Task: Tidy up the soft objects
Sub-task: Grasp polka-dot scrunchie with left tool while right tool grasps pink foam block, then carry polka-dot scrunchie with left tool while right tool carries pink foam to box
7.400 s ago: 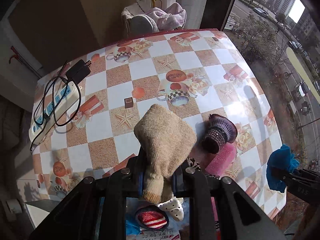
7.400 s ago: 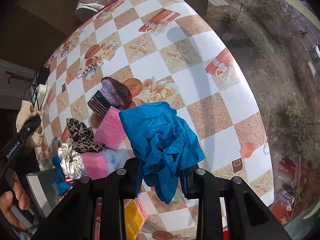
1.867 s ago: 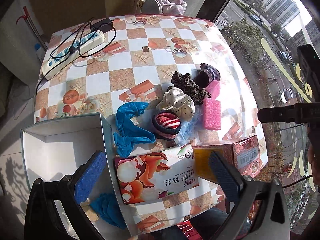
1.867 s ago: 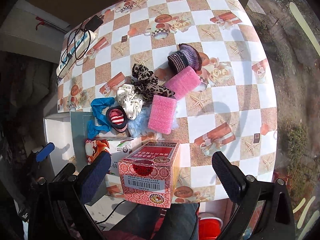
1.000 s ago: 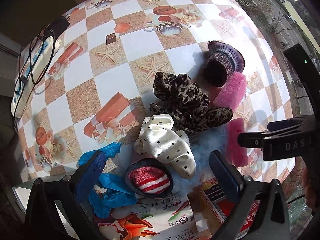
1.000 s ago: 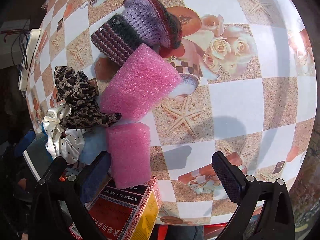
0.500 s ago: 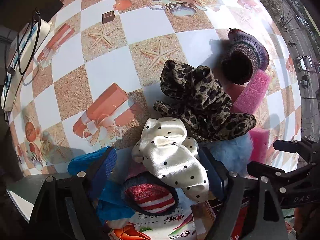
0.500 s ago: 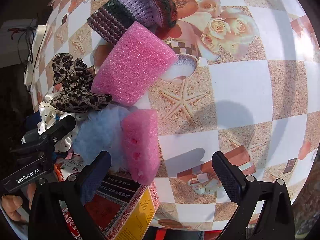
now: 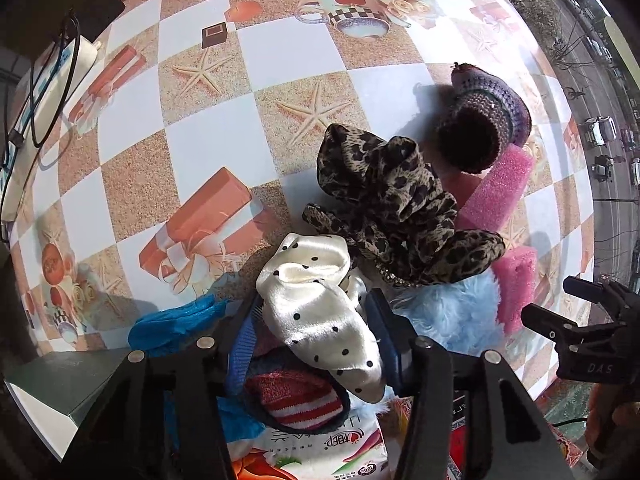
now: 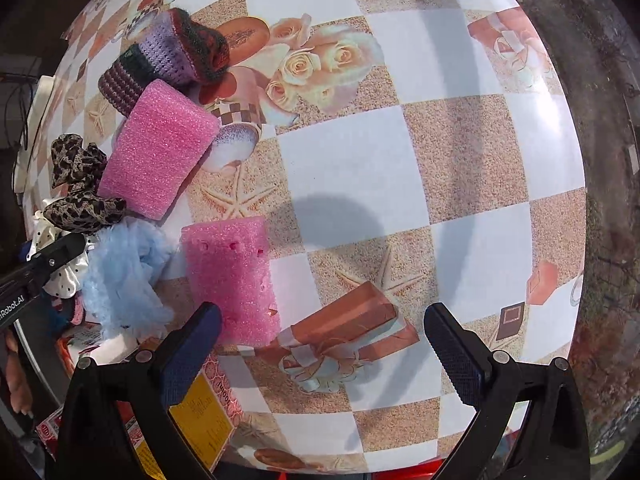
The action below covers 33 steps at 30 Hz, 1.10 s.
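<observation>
A white polka-dot scrunchie (image 9: 316,312) lies between the blue pads of my left gripper (image 9: 312,304). The jaws are closing and the pads touch its sides. Below it sits a red striped sock roll (image 9: 296,400), and a blue cloth (image 9: 172,324) lies to the left. Beyond are a leopard scrunchie (image 9: 392,200), a purple knitted piece (image 9: 488,120), a light blue fluffy piece (image 9: 452,312) and two pink foam blocks (image 10: 160,148) (image 10: 232,276). My right gripper (image 10: 322,312) hangs open over the tablecloth. Its left finger is next to the nearer foam block.
A white power strip (image 9: 44,88) with black cables lies at the far left. A printed packet (image 9: 312,452) and a red and yellow carton (image 10: 200,412) stand at the near edge. A white box corner (image 9: 48,392) is at lower left. The table edge (image 10: 560,200) drops off on the right.
My left gripper sank toward the pile and its jaws narrowed around the polka-dot scrunchie. My right gripper slid sideways, so the nearer pink foam block now sits by its left finger.
</observation>
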{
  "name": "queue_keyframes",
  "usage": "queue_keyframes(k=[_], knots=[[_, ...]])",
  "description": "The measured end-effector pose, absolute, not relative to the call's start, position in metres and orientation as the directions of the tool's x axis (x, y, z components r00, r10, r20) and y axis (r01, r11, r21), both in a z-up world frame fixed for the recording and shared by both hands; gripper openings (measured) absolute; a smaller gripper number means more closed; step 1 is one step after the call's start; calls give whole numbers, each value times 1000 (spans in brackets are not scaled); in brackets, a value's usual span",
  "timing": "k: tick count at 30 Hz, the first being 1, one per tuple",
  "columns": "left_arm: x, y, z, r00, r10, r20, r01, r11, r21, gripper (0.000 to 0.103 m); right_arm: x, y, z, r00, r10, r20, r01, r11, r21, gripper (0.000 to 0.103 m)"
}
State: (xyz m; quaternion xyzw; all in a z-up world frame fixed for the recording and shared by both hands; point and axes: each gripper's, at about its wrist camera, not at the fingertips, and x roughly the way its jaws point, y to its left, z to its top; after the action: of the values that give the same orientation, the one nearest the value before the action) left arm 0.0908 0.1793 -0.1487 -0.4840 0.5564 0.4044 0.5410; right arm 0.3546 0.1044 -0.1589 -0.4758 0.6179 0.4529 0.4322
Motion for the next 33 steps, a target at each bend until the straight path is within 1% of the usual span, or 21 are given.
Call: queue_keyframes(k=[5, 8, 12, 13, 14, 15, 17, 18, 19, 20, 21, 24, 27, 33], knots=[[94, 184, -144, 48, -96, -994, -979, 195, -66, 57, 324, 107, -174, -126, -209, -970, -992, 58, 116, 102], [91, 184, -143, 37, -90, -995, -980, 193, -53, 57, 317, 103, -182, -17, -215, -976, -1000, -6, 19, 103], [92, 181, -141, 36, -80, -996, -980, 192, -51, 57, 319, 102, -182, -12, -218, -976, -1000, -14, 16, 103], [93, 181, -141, 36, -77, -996, -980, 193, -50, 53, 310, 107, -183, -10, -229, -973, -1000, -25, 16, 103], [93, 181, -140, 38, -73, -997, -980, 194, -52, 46, 286, 112, -188, -2, -256, -967, -998, -55, 16, 103], [95, 179, -138, 41, -68, -997, -980, 194, -53, 43, 273, 113, -192, 5, -282, -959, -997, -77, 18, 103], [95, 177, -133, 40, -50, -998, -979, 199, -50, 31, 274, 112, -191, -23, -268, -963, -998, -45, 36, 102], [96, 176, -129, 33, -37, -999, -978, 204, -40, 29, 281, 114, -185, -28, -241, -970, -999, -22, 35, 94], [95, 173, -125, 27, -14, -1000, -977, 210, -29, 26, 286, 113, -181, -11, -218, -976, -1000, -15, 15, 80], [93, 170, -120, 25, 5, -1000, -977, 214, -23, 24, 288, 111, -175, -10, -194, -981, -1000, -14, 13, 71], [93, 168, -114, 25, 23, -999, -977, 214, -19, 22, 288, 111, -169, -16, -166, -986, -1000, -22, 20, 45], [89, 163, -96, 43, 79, -996, -979, 203, -26, 21, 292, 111, -151, -79, -107, -991, -996, -26, 82, 45], [83, 155, -74, 82, 137, -987, -980, 193, -55, 21, 299, 113, -124, -105, -40, -994, -994, -13, 105, 45], [69, 139, -30, 124, 210, -970, -980, 180, -86, 21, 320, 107, -66, -178, 53, -983, -984, 22, 179, 45]])
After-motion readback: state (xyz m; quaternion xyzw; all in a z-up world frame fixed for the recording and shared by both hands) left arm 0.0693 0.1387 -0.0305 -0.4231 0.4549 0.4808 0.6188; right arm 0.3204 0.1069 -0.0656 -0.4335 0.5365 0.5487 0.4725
